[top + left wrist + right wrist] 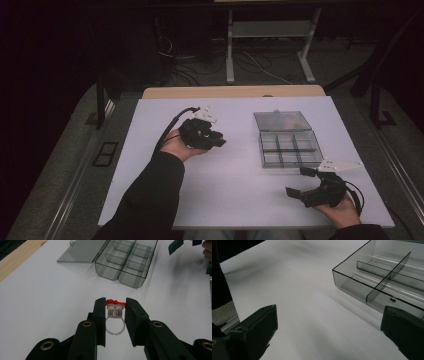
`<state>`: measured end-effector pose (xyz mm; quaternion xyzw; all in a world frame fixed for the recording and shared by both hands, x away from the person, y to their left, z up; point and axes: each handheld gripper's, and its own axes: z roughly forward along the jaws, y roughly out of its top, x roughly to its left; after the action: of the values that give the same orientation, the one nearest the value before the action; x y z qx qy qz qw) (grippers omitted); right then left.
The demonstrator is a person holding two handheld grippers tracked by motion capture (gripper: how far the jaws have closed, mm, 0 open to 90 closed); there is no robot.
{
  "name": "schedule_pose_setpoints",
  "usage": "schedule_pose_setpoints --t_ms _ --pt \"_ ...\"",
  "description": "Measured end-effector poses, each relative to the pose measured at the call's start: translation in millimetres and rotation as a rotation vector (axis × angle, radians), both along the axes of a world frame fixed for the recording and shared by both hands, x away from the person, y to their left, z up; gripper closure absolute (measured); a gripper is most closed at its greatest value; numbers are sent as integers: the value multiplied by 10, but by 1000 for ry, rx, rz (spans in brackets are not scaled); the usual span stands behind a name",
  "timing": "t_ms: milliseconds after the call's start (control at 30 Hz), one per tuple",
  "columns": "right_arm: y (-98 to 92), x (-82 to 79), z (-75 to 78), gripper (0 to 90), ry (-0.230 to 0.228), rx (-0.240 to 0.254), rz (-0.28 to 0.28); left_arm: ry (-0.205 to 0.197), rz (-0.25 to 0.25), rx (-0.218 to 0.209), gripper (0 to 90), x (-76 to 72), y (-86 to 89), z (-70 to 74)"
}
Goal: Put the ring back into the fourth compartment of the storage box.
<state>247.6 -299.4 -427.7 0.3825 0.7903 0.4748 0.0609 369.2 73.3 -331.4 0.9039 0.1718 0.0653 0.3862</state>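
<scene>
Nearest the high camera, a dark sleeve (150,200) comes in from the near edge and leads to the left gripper (218,140), held over the left half of the white table (235,195). Its jaws are closed on a toy ring (115,315): in the left gripper view the two black pads pinch the clear block under the ring's red top from both sides, and the pale, split band hangs below between the jaws. Whether the band touches the table cannot be told.

Over at the near right corner, the right gripper (300,181) is held in a hand (345,212) low over the table, pointing left. Its jaws stand spread wide with nothing between them; in the right gripper view bare white table lies between the two pads.

Just beyond the right gripper, on the right half of the table, sits a smoky clear box (290,148) with dividers forming six compartments. Its lid (282,120) lies flat, folded back on the far side. From the left gripper the box is well apart, to the right.
</scene>
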Motion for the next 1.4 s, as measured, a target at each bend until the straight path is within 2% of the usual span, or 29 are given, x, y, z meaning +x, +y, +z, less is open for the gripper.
schedule_pose_setpoints --t_ms 100,133,300,533,567,667,733,800,967,1200,1400 --pt "1 1 -1 3 0 1 1 -5 1 -11 697 28 -57 16" --pt "0 1 -1 3 -1 0 1 -7 -7 2 697 43 -70 30" --pt "-3 1 -3 3 0 2 2 -8 -11 -12 697 92 -181 39" --pt "-2 2 -4 3 0 2 4 -17 -37 -11 697 169 -338 55" --pt "-4 3 -4 3 0 2 5 -12 -27 -27 697 173 -367 52" --pt "-4 4 -5 3 0 2 5 -15 -35 -30 697 213 -426 63" --pt "-3 4 -4 3 0 3 6 -7 -34 -53 697 233 -475 62" --pt "-1 4 -5 3 1 2 7 -4 -43 -57 697 256 -525 63" --pt "0 2 -3 3 1 2 9 -1 -54 -63 696 308 -657 36" --pt "7 5 -6 3 -2 3 13 16 -59 -102 696 363 -813 -27" --pt "6 5 -3 3 -2 -1 15 40 -45 -133 696 419 -927 -140"
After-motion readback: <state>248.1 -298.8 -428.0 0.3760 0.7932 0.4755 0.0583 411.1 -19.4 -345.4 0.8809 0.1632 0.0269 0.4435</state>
